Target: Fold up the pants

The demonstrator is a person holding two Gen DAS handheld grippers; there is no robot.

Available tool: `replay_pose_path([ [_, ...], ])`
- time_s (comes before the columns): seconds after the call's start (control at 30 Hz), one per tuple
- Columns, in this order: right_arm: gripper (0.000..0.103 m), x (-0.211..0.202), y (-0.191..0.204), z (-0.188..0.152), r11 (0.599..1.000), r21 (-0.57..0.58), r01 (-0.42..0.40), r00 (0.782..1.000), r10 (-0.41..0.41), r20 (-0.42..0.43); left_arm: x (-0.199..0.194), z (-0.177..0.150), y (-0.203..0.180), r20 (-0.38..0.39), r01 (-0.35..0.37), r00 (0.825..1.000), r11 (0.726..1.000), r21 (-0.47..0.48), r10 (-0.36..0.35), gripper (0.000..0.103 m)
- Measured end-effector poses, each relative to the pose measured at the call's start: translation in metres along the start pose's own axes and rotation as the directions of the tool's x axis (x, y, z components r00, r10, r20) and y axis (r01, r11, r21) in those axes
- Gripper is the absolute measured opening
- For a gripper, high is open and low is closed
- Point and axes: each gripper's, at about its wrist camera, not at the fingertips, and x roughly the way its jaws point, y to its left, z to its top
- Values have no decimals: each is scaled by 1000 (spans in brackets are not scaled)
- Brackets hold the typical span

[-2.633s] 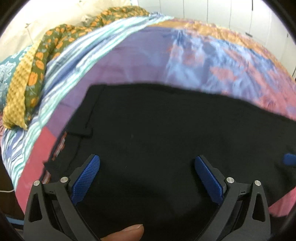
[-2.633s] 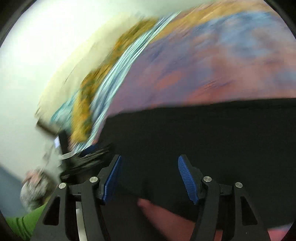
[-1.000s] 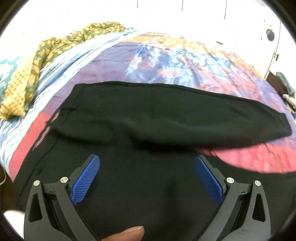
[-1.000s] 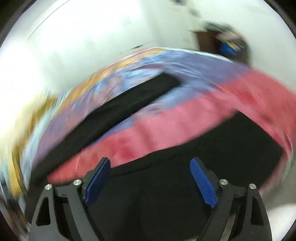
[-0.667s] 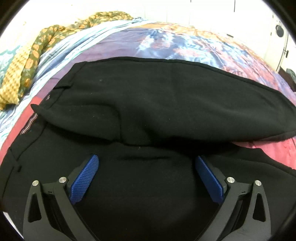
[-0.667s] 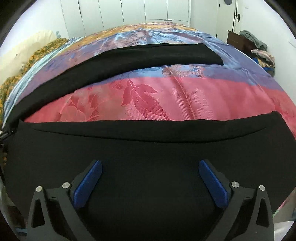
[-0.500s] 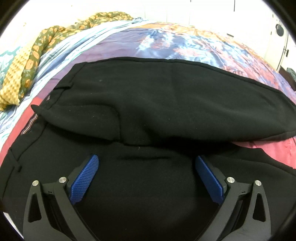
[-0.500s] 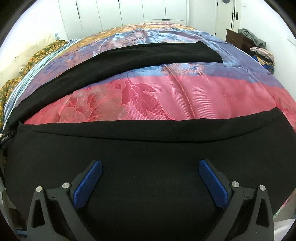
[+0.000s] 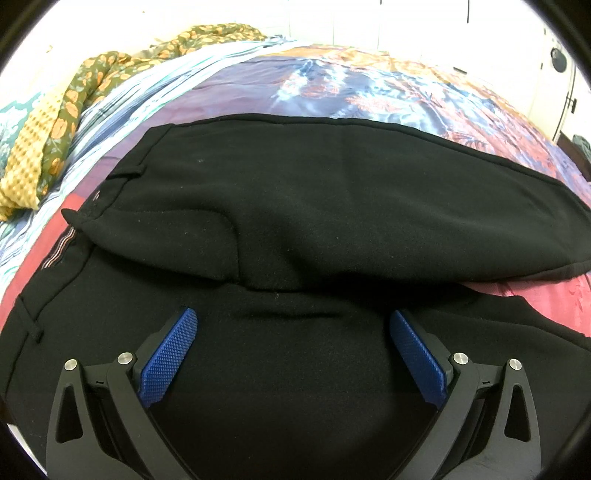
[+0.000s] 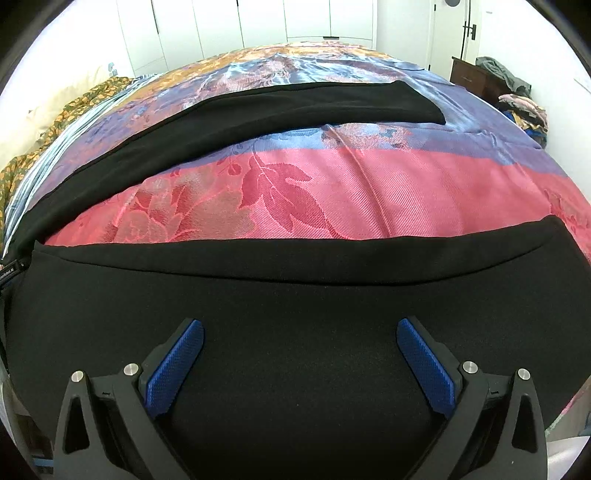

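Black pants lie spread on a bed with a pink, blue and orange patterned cover. In the left wrist view the waistband is at the left and the two legs run off to the right, the far leg lying partly over the near one. My left gripper is open and empty, just above the near leg by the seat. In the right wrist view the near leg fills the foreground and the far leg lies beyond a strip of bare cover. My right gripper is open and empty above the near leg.
Rumpled green-and-orange floral cloth and a yellow cloth lie along the left side of the bed. White cupboard doors stand behind the bed. A dark cabinet with a heap of clothes stands at the far right beside a door.
Both grippers pulled back from the pants and the right one swung toward the leg ends. Over the last half second both views are nearly still. Both grippers stayed open.
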Motion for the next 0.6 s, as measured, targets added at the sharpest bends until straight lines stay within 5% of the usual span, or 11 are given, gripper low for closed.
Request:
replay_pose_path([
  [0.6, 103, -3, 3, -1, 1000, -11, 7, 1000, -7, -14, 0, -1, 0, 0, 0, 1000, 1000, 0, 0, 103],
])
